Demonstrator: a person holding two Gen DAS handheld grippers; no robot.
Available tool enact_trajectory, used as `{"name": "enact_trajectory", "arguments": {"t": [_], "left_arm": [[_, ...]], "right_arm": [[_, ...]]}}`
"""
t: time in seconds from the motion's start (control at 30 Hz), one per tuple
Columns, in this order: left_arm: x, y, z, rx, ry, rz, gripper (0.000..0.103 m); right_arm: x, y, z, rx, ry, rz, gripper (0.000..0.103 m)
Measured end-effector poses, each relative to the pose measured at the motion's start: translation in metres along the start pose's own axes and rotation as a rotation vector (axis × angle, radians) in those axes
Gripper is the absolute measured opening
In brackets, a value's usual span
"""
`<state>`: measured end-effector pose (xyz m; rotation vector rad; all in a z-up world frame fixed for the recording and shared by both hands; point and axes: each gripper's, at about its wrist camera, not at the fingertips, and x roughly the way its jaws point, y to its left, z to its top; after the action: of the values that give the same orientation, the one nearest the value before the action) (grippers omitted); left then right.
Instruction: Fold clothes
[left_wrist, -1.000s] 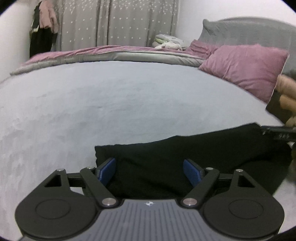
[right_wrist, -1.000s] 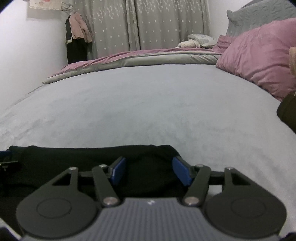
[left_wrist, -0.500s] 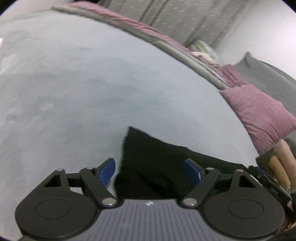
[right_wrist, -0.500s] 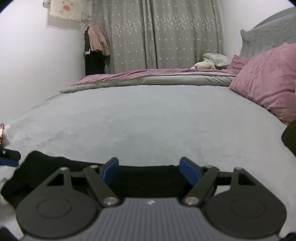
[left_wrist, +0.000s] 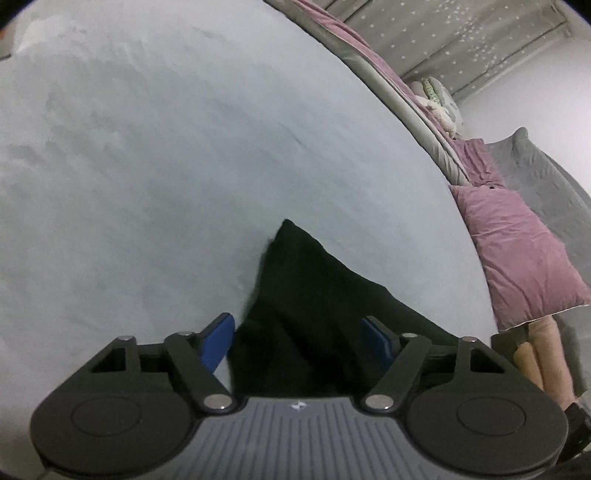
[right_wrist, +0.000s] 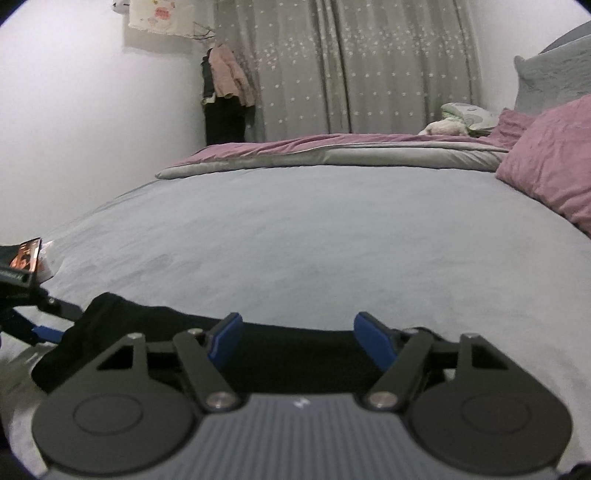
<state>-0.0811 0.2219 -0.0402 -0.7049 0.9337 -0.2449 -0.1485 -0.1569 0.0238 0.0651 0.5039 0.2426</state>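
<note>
A black garment (left_wrist: 306, 295) lies flat on the grey bed sheet (left_wrist: 147, 166), with one corner pointing away from me. My left gripper (left_wrist: 297, 341) is rolled to one side and straddles the garment's near end. Its jaws are closing, the blue pads stand apart, and fabric lies between them without visible pressure. In the right wrist view the same garment (right_wrist: 122, 325) runs as a dark band under my right gripper (right_wrist: 299, 341). Those jaws are closing too, with the pads above the cloth's far edge. The left gripper (right_wrist: 59, 321) shows at that garment's left end.
A pink pillow (right_wrist: 550, 166) and a grey one lean at the bed's right. A folded pink and grey duvet (right_wrist: 332, 155) lies along the far edge, before starred curtains. Clothes hang (right_wrist: 225, 92) in the corner. A person's hand (left_wrist: 543, 362) shows at the right.
The left wrist view has rolled, so the bed now slants and the garment's corner points up. The right gripper has risen, and the cloth sits lower under it. Both pairs of pads stand a little closer.
</note>
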Motion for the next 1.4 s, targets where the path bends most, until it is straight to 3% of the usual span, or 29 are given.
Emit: {"name": "enact_trajectory", "arguments": {"t": [0.13,0.23,0.37,0.47,0.83,1.4], "left_arm": [[0.005,0.002,-0.002,-0.030,0.008,-0.022,0.061],[0.006,0.003,-0.004,-0.043,0.002,-0.023,0.054],[0.009,0.002,-0.008,-0.039,-0.005,-0.014,0.025],[0.009,0.002,-0.010,-0.048,-0.015,-0.016,0.015],[-0.003,-0.023,-0.008,-0.009,-0.080,-0.069,0.012],[-0.018,-0.086,-0.004,0.088,-0.087,-0.192,0.012]], "right_arm": [[0.004,0.013,-0.002,-0.038,0.007,0.036,0.042],[0.007,0.020,-0.005,-0.058,0.020,0.048,0.041],[0.013,0.026,-0.007,-0.071,0.040,0.051,0.041],[0.016,0.027,-0.009,-0.074,0.051,0.058,0.041],[0.022,0.035,-0.014,-0.098,0.089,0.112,0.025],[0.036,0.051,-0.027,-0.136,0.200,0.201,0.024]]}}
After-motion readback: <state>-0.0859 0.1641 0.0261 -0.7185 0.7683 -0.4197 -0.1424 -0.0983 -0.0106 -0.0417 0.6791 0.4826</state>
